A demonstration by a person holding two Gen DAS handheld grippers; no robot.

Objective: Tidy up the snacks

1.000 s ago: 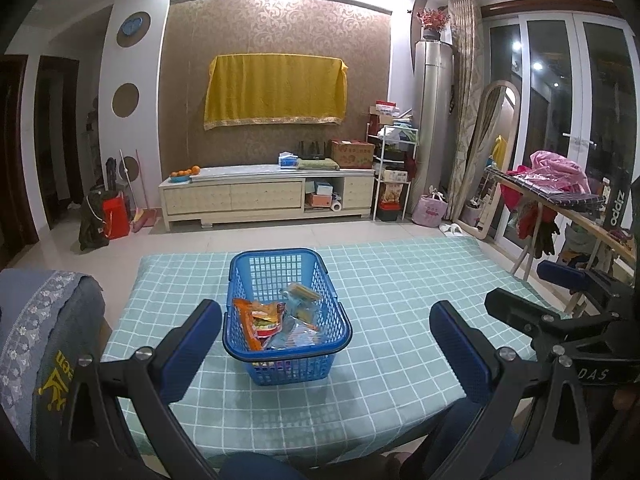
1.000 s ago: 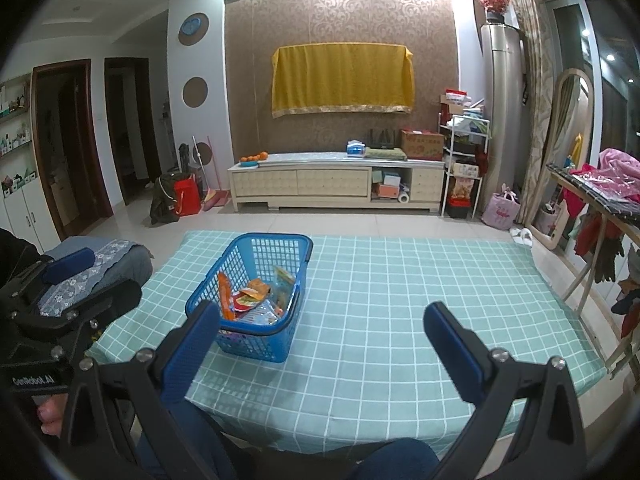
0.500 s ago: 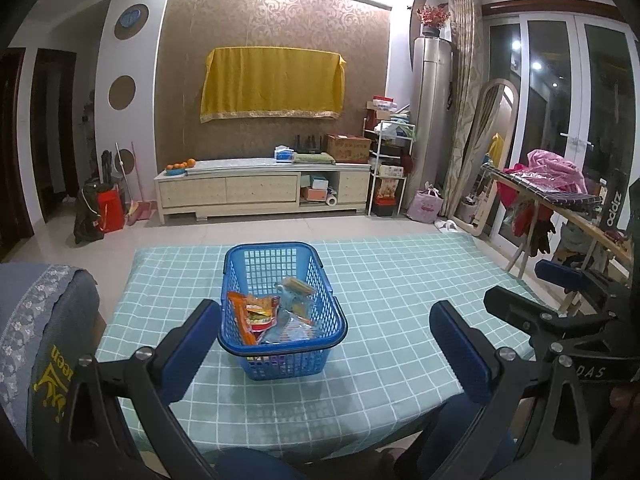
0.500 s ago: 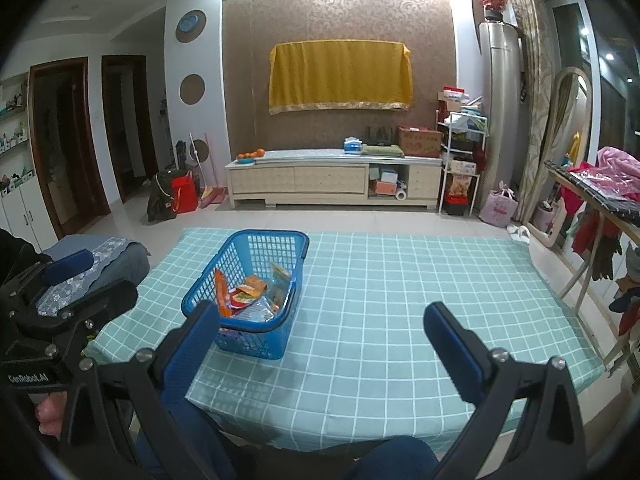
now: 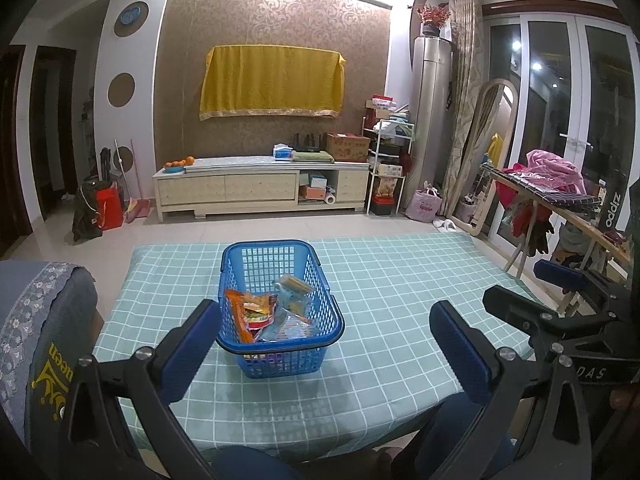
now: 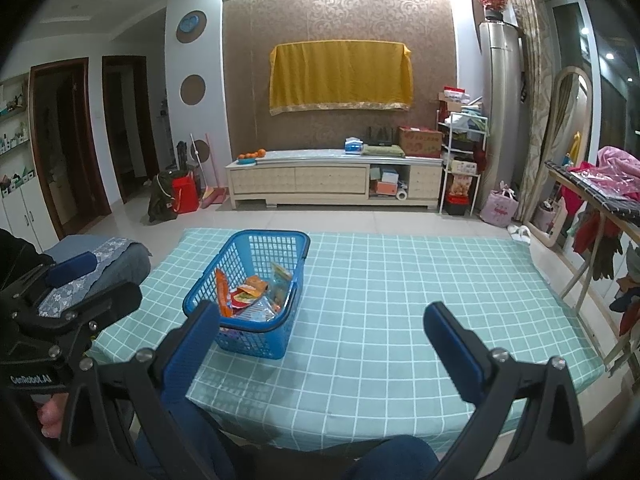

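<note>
the left gripper [image 5: 326, 334] is hovering above the near edge of the table [image 5: 400, 280], its blue fingers [image 5: 190, 340] spread wide and gripping nothing. the blue basket [image 5: 280, 344] is sitting on the green checked tablecloth at about 12 o'clock from this gripper, slightly toward the left finger, its near rim lying between the fingertips without touching them. snack packets [image 5: 264, 314] are lying heaped in the near half of the basket.

the right gripper [image 6: 320, 330] is likewise hanging released, fingers [image 6: 452, 344] wide apart and empty. from it the basket [image 6: 256, 292] is lying at about 11 o'clock, its near corner just behind the left fingertip, the snack packets [image 6: 250, 296] showing inside. the left gripper [image 6: 76, 312] is showing at 9 o'clock.
</note>
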